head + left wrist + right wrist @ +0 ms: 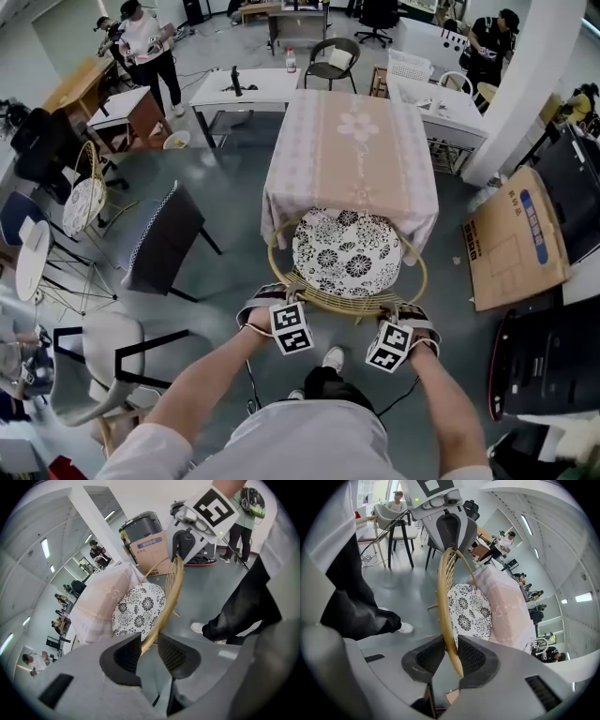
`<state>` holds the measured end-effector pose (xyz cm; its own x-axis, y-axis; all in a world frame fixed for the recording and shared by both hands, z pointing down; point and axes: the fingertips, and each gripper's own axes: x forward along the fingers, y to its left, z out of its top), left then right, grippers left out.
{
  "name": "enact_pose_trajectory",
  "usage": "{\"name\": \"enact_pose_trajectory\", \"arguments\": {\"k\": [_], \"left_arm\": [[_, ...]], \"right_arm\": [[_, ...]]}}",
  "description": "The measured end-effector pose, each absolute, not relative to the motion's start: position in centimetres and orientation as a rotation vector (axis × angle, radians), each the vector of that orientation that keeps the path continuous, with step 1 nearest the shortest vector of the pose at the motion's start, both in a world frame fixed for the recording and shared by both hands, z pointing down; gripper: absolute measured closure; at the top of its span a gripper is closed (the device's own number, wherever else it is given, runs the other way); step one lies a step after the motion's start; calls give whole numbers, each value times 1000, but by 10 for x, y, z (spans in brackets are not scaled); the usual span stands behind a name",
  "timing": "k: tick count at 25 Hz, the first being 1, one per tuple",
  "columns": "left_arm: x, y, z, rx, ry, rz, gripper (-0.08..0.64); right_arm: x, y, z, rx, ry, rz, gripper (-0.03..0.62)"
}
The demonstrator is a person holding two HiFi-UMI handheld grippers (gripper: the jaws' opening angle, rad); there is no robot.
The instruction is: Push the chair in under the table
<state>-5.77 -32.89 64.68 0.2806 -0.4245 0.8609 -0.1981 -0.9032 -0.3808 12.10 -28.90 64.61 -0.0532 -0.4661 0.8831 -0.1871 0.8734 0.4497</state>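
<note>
The chair [347, 253] has a rattan frame and a black-and-white floral cushion. Its seat front sits under the edge of the table [352, 155], which wears a pink cloth. Both grippers are at the chair's curved back rim [349, 305]. My left gripper [272, 302] [149, 652] straddles the rim [171, 592] with its jaws open; the rim lies against one pad with a gap to the other. My right gripper [412, 319] [451, 656] is shut on the rim [443, 588], which runs between its pads.
A grey upholstered chair [159, 239] stands left of the table and a white chair [103, 361] at the lower left. A cardboard box [516, 234] and a dark machine [553, 366] are on the right. White desks [244, 89] and people stand beyond. My shoe [333, 358] is just behind the chair.
</note>
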Motion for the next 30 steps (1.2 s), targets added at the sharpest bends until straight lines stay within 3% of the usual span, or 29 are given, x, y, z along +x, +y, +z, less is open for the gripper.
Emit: {"name": "enact_pose_trajectory", "arguments": {"k": [30], "left_arm": [[-55, -394, 648, -2307, 614, -1743, 449]], "right_arm": [[123, -355, 650, 472, -1699, -238, 514]]}}
